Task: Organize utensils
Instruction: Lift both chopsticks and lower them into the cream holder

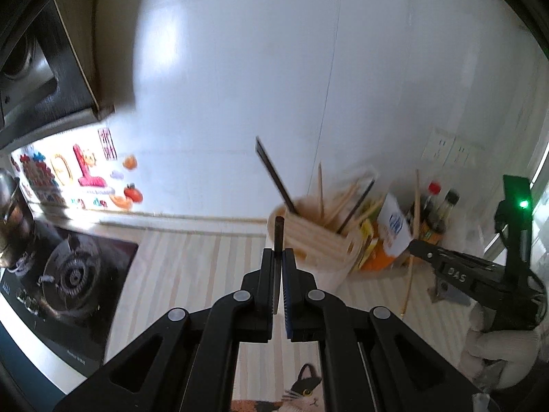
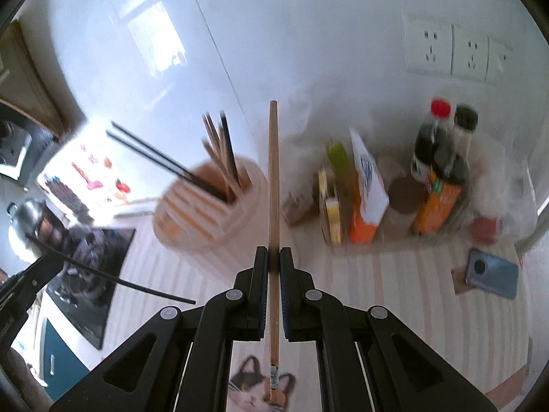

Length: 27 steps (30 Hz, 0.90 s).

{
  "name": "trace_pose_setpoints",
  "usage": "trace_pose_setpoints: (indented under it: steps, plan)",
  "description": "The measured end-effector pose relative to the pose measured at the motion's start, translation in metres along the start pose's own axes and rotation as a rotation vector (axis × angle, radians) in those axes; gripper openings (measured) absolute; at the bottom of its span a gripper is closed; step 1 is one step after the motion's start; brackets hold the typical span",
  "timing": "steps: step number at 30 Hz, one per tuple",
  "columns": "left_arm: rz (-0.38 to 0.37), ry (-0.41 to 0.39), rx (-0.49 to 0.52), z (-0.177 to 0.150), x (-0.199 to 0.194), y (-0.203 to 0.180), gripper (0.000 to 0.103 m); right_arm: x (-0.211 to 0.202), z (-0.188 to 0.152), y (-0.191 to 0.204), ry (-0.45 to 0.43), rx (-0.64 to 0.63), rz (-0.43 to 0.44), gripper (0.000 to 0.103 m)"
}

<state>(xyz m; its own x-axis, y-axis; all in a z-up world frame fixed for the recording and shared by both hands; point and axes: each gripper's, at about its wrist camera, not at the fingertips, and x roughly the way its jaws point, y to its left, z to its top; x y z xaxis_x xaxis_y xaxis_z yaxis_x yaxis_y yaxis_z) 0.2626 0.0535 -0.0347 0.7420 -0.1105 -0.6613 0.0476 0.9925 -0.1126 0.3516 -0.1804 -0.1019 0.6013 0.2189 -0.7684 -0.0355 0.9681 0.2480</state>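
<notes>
My left gripper (image 1: 278,257) is shut on a black chopstick (image 1: 278,237) that sticks up between its fingers, just in front of the wooden utensil holder (image 1: 315,240). The holder holds several wooden and black chopsticks. My right gripper (image 2: 273,257) is shut on a wooden chopstick (image 2: 273,178) that stands upright, to the right of the holder (image 2: 206,213). In the right wrist view the left gripper (image 2: 31,274) shows at the far left with its black chopstick (image 2: 113,279) pointing right. In the left wrist view the right gripper (image 1: 417,245) shows at the right with its wooden chopstick (image 1: 413,240).
A gas stove (image 1: 68,267) with a pot (image 1: 13,213) lies at the left. Sauce bottles (image 2: 442,144), boxes (image 2: 367,192) and packets stand against the wall at the right. A phone (image 2: 490,273) lies on the striped counter (image 2: 394,292). Wall sockets (image 2: 449,51) are above.
</notes>
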Motion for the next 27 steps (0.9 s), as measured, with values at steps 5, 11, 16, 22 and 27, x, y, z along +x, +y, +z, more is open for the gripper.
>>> trace_pose_setpoints:
  steps: [5,11,16,22,27]
  plan:
    - [-0.025,-0.066,0.009,0.03,-0.028,-0.006,0.002,-0.019,0.032,0.014,-0.06,-0.005,0.043,0.007]
    - [-0.025,-0.149,0.054,0.067,-0.051,-0.024,0.002,-0.028,0.078,0.041,-0.133,-0.031,0.073,0.007]
    - [-0.039,-0.165,0.056,0.095,-0.041,-0.031,0.002,-0.025,0.109,0.059,-0.195,-0.03,0.082,0.007]
    - [-0.055,-0.127,0.049,0.12,-0.002,-0.035,0.002,-0.006,0.123,0.063,-0.29,-0.009,0.063,0.007]
    - [-0.082,-0.086,0.031,0.126,0.027,-0.034,0.002,0.016,0.122,0.062,-0.315,-0.011,0.043,0.007]
